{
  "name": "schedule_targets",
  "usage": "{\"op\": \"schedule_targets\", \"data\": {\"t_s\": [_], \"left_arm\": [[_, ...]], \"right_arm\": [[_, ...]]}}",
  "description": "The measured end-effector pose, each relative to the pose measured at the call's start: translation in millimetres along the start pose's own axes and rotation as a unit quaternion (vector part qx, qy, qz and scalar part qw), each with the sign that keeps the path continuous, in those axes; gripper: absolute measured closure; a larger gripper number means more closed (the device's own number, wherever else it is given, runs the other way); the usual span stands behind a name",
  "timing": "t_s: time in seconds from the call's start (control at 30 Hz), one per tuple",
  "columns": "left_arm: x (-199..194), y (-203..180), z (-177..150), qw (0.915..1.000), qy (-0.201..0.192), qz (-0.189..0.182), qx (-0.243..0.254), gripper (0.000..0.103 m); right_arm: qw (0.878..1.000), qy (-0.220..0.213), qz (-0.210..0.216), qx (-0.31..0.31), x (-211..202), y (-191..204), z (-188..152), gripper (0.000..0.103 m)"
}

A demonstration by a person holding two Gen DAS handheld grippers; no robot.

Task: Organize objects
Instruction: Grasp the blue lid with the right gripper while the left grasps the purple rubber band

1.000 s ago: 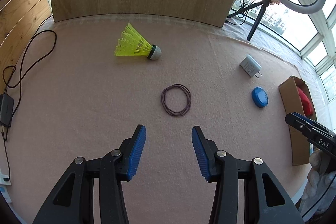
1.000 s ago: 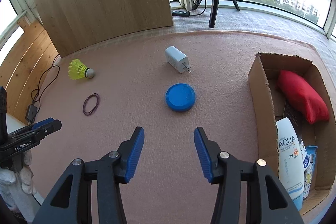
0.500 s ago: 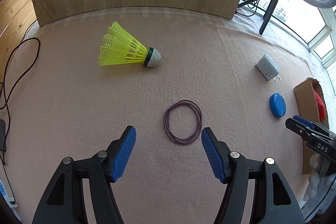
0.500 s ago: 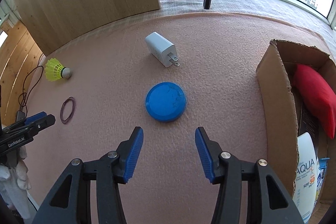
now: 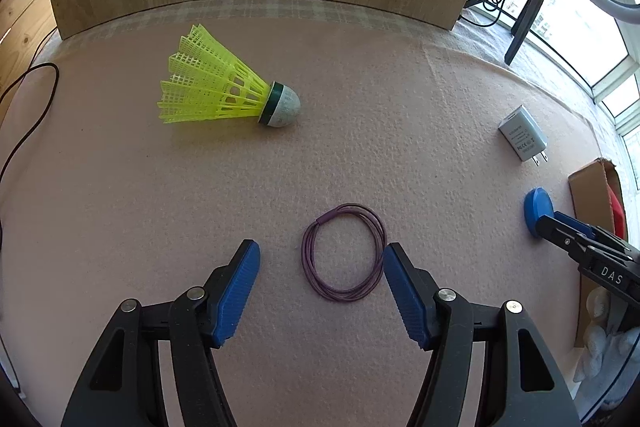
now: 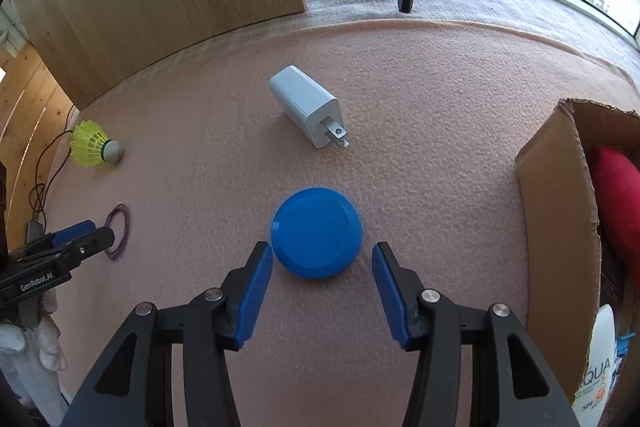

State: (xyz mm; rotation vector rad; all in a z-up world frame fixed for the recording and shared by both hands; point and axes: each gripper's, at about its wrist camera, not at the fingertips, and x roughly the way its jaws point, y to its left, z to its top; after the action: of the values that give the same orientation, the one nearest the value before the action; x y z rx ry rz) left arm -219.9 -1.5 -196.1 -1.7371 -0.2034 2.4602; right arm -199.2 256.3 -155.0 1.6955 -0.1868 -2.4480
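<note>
The closing left tool (image 5: pixel 321 269), still released, should be centred over the hair tie (image 5: pixel 343 253); the right tool (image 6: pixel 322 269), released, squared on the blue lid (image 6: pixel 317 233)

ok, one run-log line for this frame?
left hand-held gripper: closing, around hair tie | right hand-held gripper: open, at blue lid

cardboard box (image 6: pixel 560 227) chopped off at the right edge, sunscreen bottle (image 6: pixel 596 371) label only half readable, red pouch (image 6: pixel 616 195) mostly cut off, tiny charger (image 5: pixel 522 139) print unreadable
</note>
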Motion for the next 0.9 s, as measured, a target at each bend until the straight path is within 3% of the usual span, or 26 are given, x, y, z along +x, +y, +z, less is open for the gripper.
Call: {"op": "schedule_targets", "data": {"t_s": [0.13, 0.27, 0.33, 0.5, 0.67, 0.9], "left_arm": [[0, 0, -2, 1.0, -0.002, 0.002, 0.002, 0.054], [2, 1, -1, 0.9999, -0.008, 0.009, 0.008, 0.064], [2, 0, -1, 0.9998, -0.011, 0.014, 0.013, 0.078], [4, -3, -2, 0.9993, -0.019, 0.018, 0.027, 0.099], [3, -5, -4, 0.9992, -0.022, 0.012, 0.031, 0.099], [0, -1, -10, 0.9995, -0.023, -0.001, 0.022, 0.099]], "right_arm": [[1.0, 0.007, -0.006, -0.01, 8, 2, 6, 0.055], [1.0, 0.008, -0.01, -0.022, 11, 4, 10, 0.055], [0.999, 0.007, -0.015, -0.028, 13, 4, 12, 0.055], [0.999, 0.006, -0.028, -0.041, 17, 6, 15, 0.055], [0.997, 0.007, -0.043, -0.064, 21, 14, 15, 0.049], [0.993, 0.006, -0.065, -0.094, 24, 24, 17, 0.048]]}}
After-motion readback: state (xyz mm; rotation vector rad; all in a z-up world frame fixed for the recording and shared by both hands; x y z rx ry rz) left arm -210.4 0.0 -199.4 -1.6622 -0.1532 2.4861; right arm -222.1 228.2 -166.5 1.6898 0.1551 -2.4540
